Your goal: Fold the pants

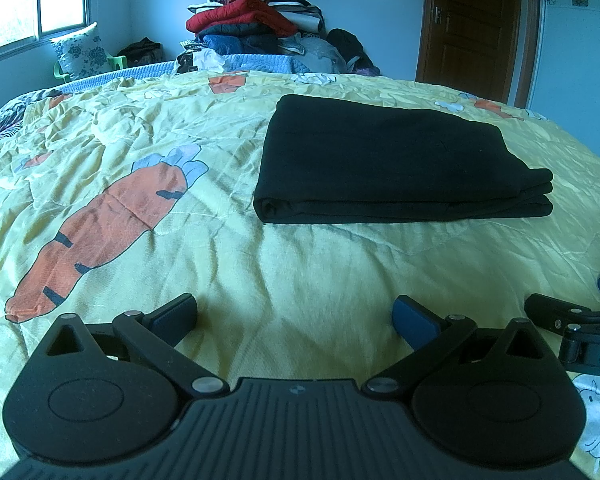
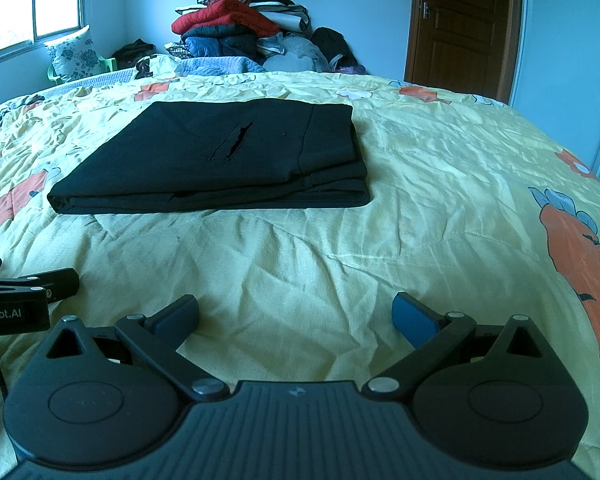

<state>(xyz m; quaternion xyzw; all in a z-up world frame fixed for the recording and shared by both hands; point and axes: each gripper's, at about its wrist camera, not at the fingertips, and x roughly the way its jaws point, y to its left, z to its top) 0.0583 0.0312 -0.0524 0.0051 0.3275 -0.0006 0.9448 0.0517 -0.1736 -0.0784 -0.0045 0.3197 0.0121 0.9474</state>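
The black pants [image 1: 396, 164] lie folded flat on the yellow bed [image 1: 300, 272], with bare bed between their near edge and the left tool [image 1: 296, 316] and right tool [image 2: 296, 314], both wide open and holding nothing.

- Black pants [image 1: 384, 156], already folded into a flat, roughly rectangular stack of several layers.
- Lying on the bed, on the yellow carrot-print cover, nothing touching them.
- Near edge shows stacked layer edges; rounded fold at near-left corner.
- Top face smooth, with one slanted pocket slit gaping slightly, seen in the right wrist view.
- Right side layers stepped, not perfectly flush.
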